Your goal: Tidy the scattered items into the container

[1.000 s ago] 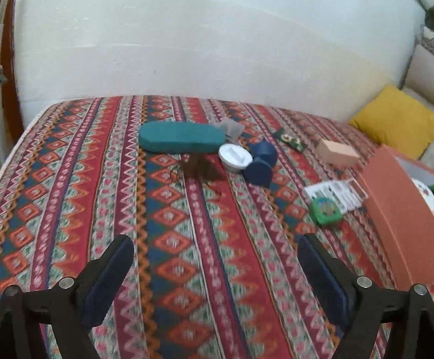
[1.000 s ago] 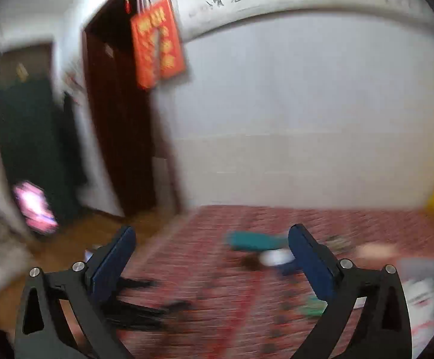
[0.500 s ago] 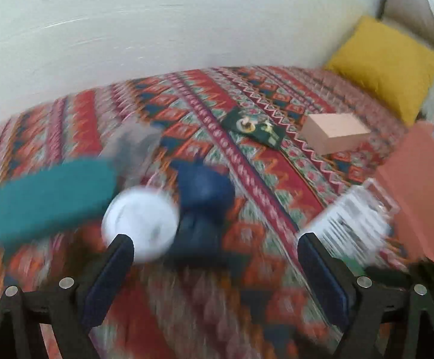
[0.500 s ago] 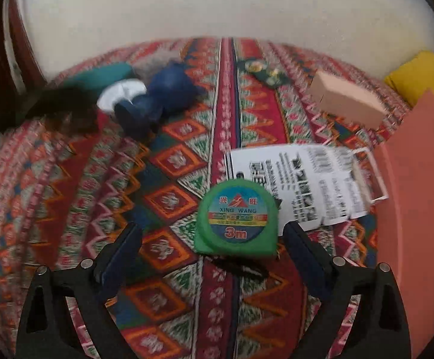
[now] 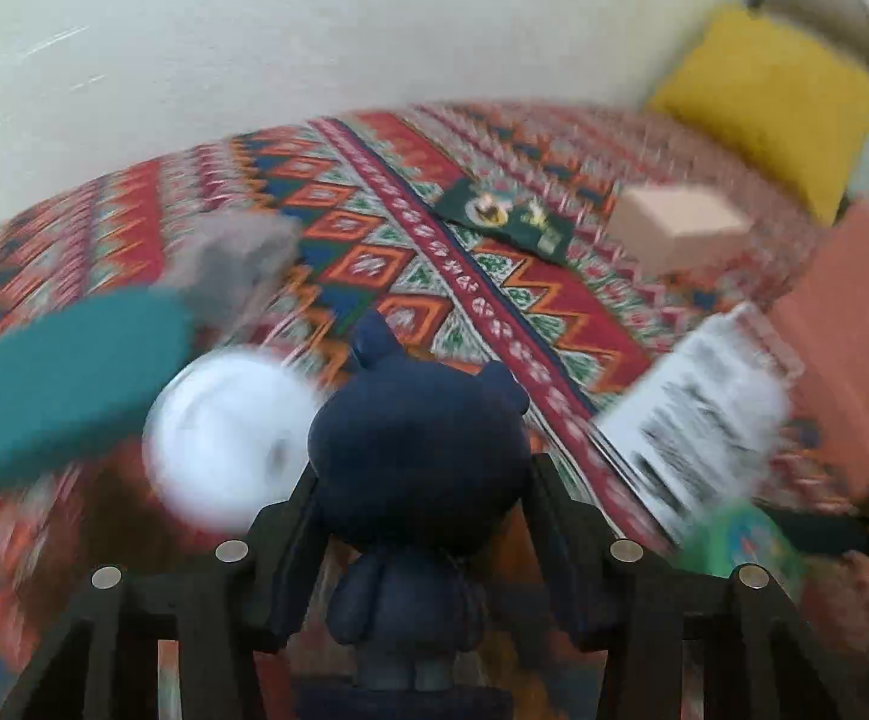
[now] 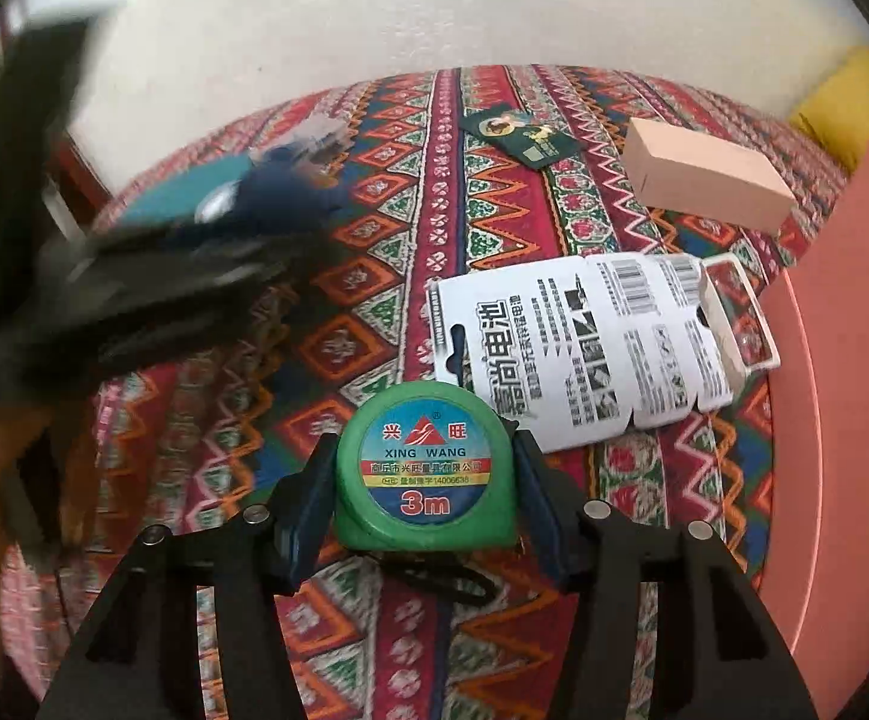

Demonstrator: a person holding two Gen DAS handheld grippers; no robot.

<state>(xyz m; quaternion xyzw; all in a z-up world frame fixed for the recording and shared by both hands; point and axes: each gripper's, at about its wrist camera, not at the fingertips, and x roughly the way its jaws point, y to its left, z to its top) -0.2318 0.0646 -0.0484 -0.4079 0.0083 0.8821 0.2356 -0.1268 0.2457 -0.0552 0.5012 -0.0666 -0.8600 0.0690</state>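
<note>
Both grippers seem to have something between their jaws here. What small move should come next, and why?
Probably lift both and carry them right toward the orange container. The right gripper has its jaws against both sides of the green tape measure, which sits on the patterned cloth; the left gripper flanks the dark blue figurine just as closely. Blur hides whether that one has left the cloth.

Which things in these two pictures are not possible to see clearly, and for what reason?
- Left wrist view: white round object and teal case are motion-blurred; details unreadable.
- Left wrist view: tape measure is blurred, partly behind the left gripper.
- Right wrist view: navy figure is blurred.
- Both views: orange container is edge-cut; contents unseen.
</note>
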